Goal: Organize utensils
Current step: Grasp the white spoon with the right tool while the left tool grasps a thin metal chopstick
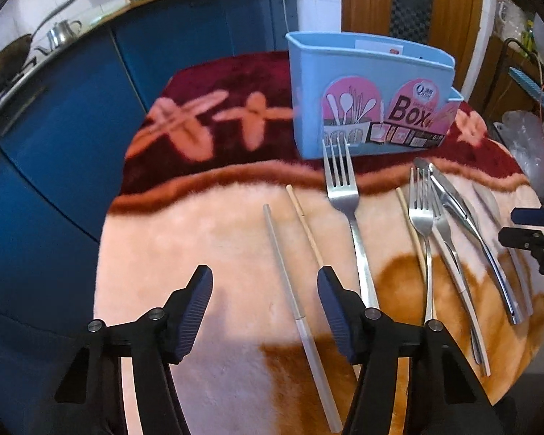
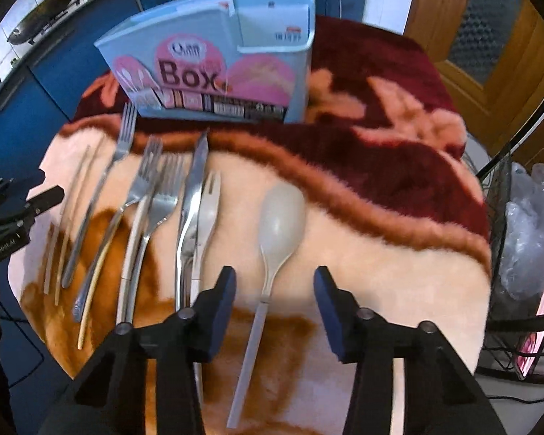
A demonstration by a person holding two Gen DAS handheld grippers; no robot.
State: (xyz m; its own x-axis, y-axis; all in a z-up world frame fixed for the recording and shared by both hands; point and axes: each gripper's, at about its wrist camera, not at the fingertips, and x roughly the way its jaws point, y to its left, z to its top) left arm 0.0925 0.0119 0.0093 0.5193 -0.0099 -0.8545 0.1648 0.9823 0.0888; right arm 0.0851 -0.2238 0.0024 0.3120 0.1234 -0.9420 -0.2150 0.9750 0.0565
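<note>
While only our right view shows the grey spoon [image 2: 281,214], the left shows the grey chopstick [image 1: 293,282].
We hold the left gripper [image 1: 264,311] and right gripper [image 2: 273,304] low, wide open, empty, straddling them.

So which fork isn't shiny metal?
The pale plastic fork lying right beside the knife. The other forks are silver metal.

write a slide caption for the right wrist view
Open right gripper poised over a grey spoon, cutlery lined up before the blue utensil box.

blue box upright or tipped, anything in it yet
Upright on the blanket; the blue box shows no utensils above its rim, inside hidden.
</note>
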